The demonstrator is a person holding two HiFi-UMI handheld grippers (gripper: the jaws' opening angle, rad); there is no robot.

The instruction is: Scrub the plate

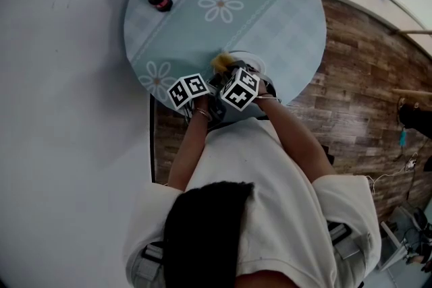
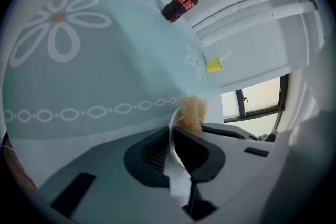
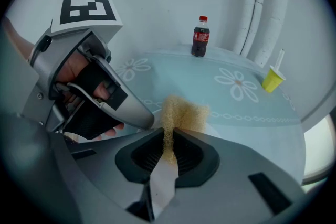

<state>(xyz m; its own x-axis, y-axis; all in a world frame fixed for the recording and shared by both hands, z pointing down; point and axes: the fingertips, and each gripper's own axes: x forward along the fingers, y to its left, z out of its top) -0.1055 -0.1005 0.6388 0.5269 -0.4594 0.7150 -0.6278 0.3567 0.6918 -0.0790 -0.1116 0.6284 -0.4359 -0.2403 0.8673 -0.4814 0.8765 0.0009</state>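
Scrubbing step, I judge: left gripper (image 2: pixel 171 140) clenched on plate (image 1: pixel 254 59) rim, right gripper (image 3: pixel 169 140) pinching sponge (image 3: pixel 185 113) at the plate's edge. Next: rub sponge across the plate, left holding firm.

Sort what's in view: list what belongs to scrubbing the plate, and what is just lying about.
In the job: plate, gripped by its rim in the left tool; scrub pad, pinched in the right tool.
Lying about: cola bottle; yellow cup with a straw. Both stand well away from the plate.
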